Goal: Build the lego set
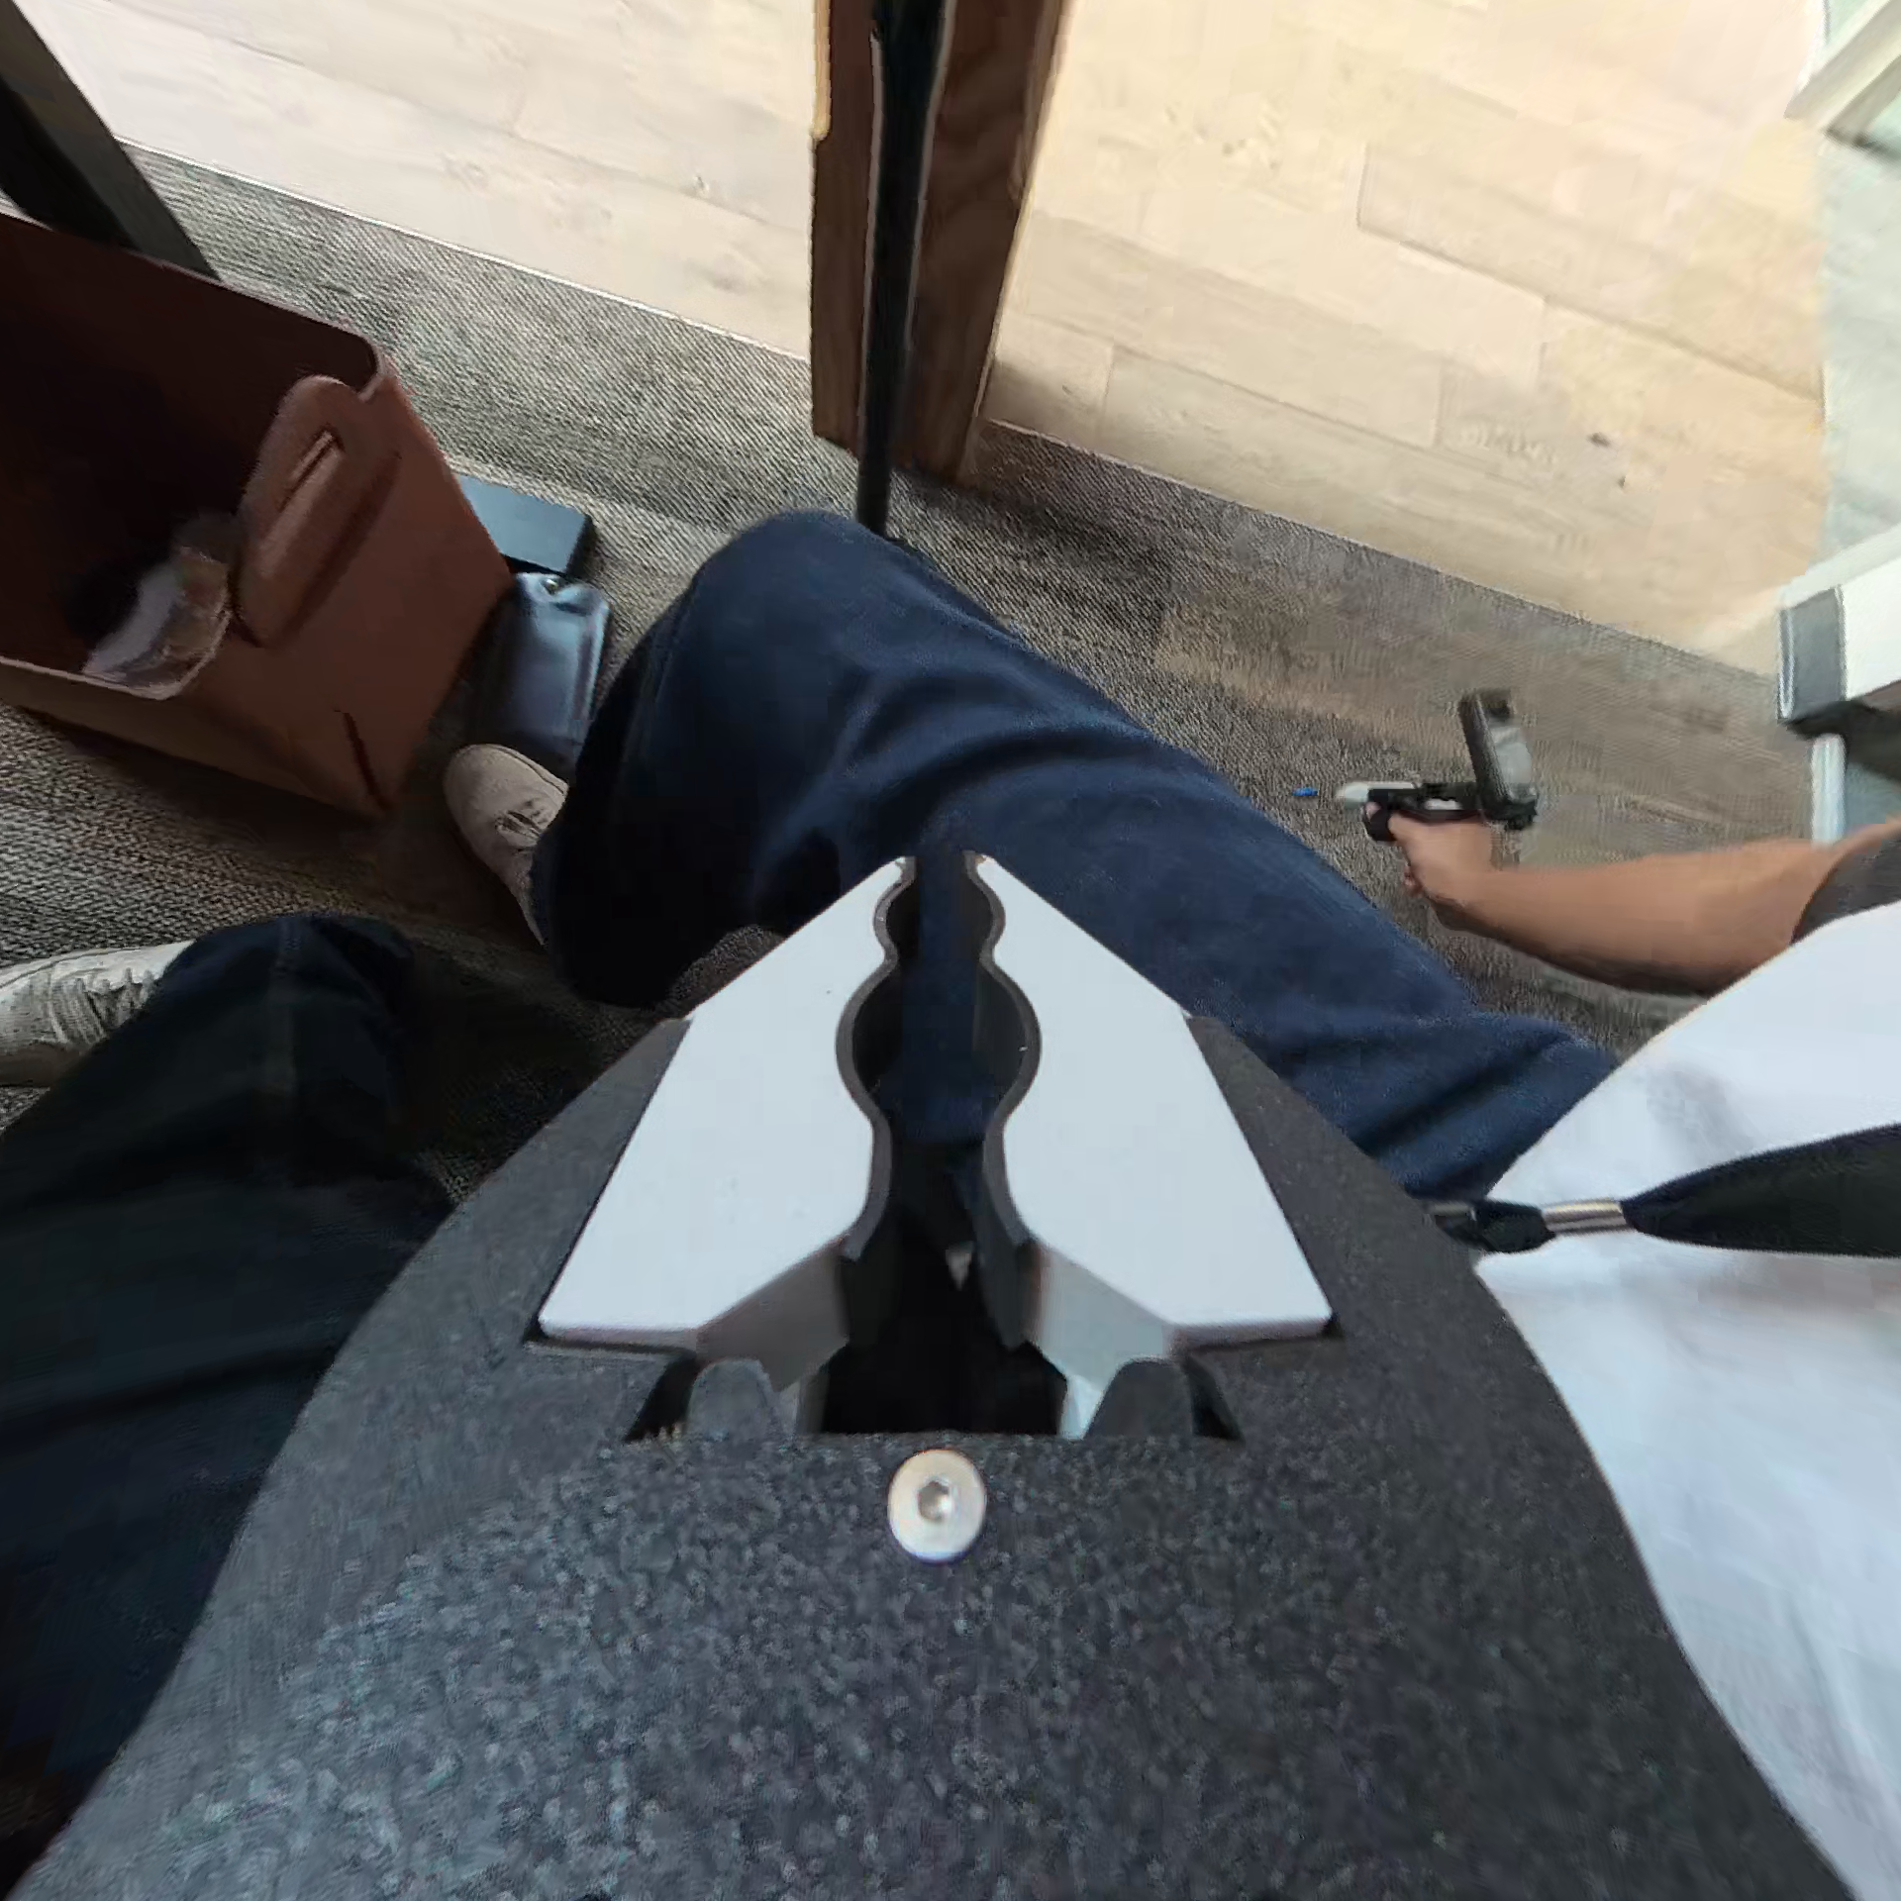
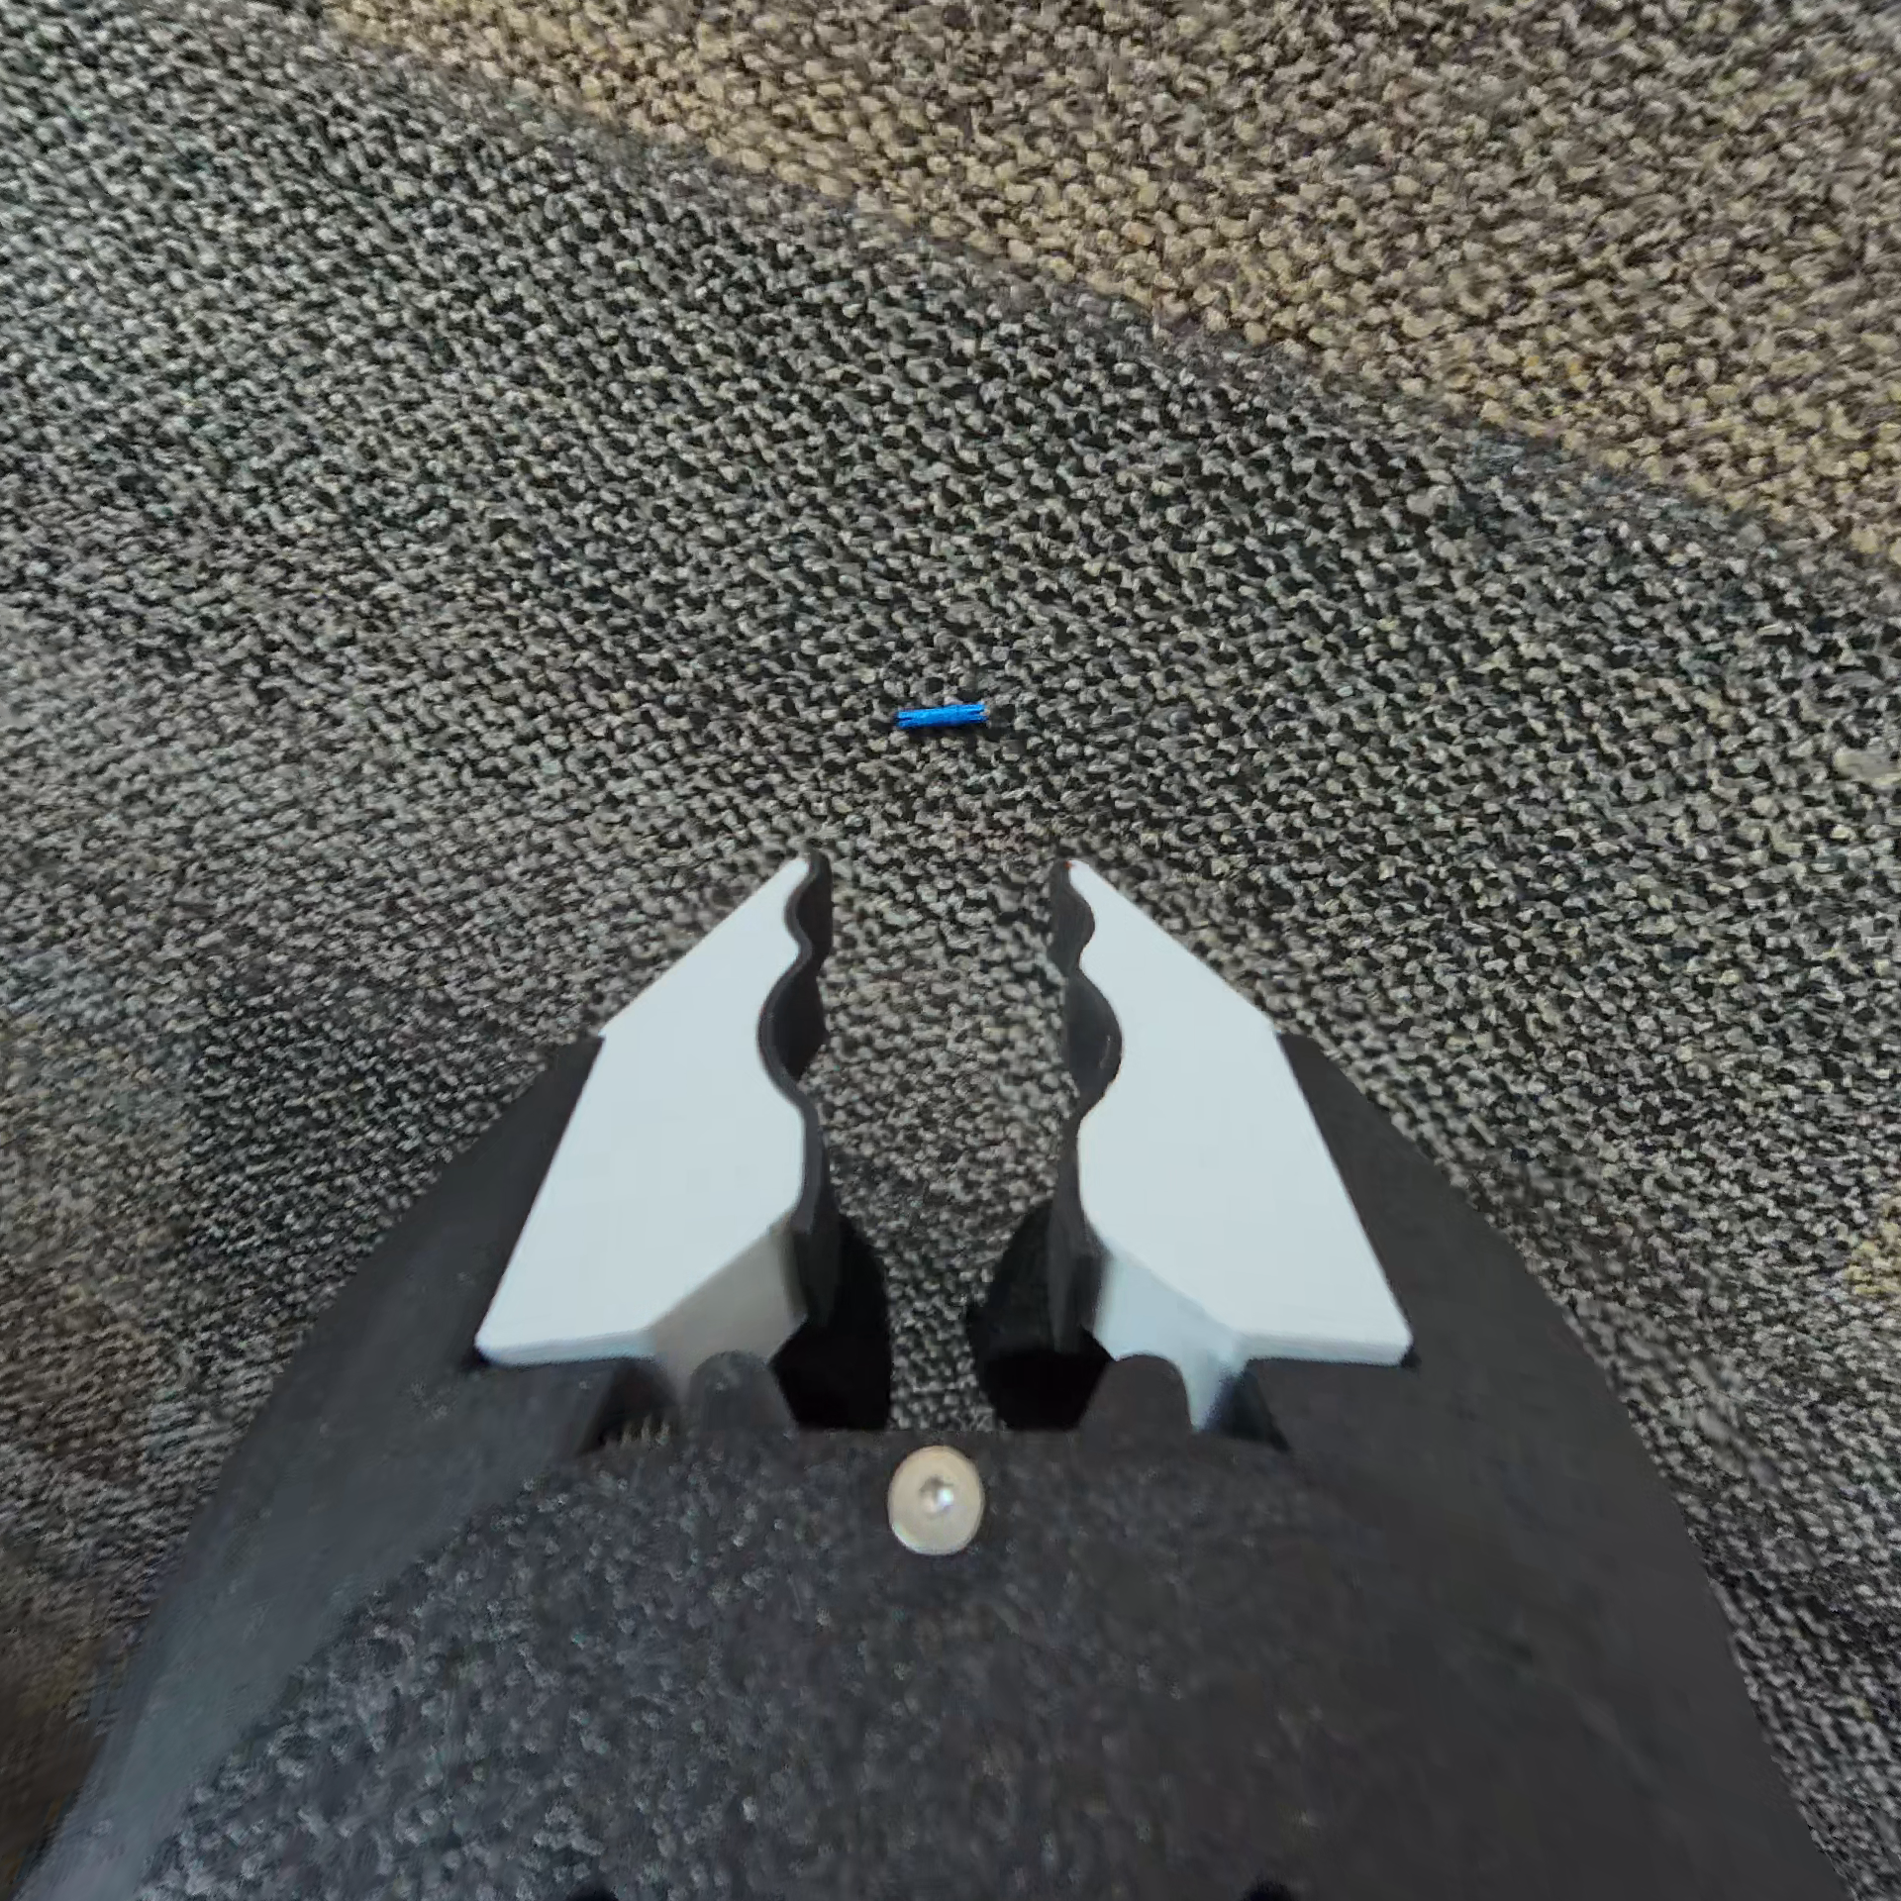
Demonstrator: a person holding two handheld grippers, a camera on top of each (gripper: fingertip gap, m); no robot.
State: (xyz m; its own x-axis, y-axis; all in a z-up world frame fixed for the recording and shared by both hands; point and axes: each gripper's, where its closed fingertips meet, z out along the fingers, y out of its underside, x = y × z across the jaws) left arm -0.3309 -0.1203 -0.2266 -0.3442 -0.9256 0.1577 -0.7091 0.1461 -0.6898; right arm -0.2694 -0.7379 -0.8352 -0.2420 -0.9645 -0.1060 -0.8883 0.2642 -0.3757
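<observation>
While the right gripper (image 2: 938, 869) hangs low over the speckled grey carpet (image 2: 411, 514), its two white fingers (image 2: 710, 1029) stand well apart with only carpet showing between the dark wavy pads. Nothing is in its grasp. A small blue pin (image 2: 940, 715), lying crosswise on the carpet, sits just ahead of the fingertips and centred on the gap between them, apart from both. Farther ahead and to the right of the fingers the carpet turns a tan shade.

The left gripper (image 1: 938, 864) is held above a leg in dark blue trousers (image 1: 926, 720). Its white fingers (image 1: 782, 1080) are drawn almost together, leaving a narrow slit at the tips through which only the trouser cloth behind shows; nothing is clamped. Ahead and to the left of these fingers stands a brown box (image 1: 339, 576), with a pale shoe (image 1: 504, 802) near its lower corner. Straight ahead rises a wooden post (image 1: 926, 226) on the pale plank floor (image 1: 1337, 257). To the right of the fingers, a hand (image 1: 1440, 874) holds the other gripper near the tiny blue pin on the carpet.
</observation>
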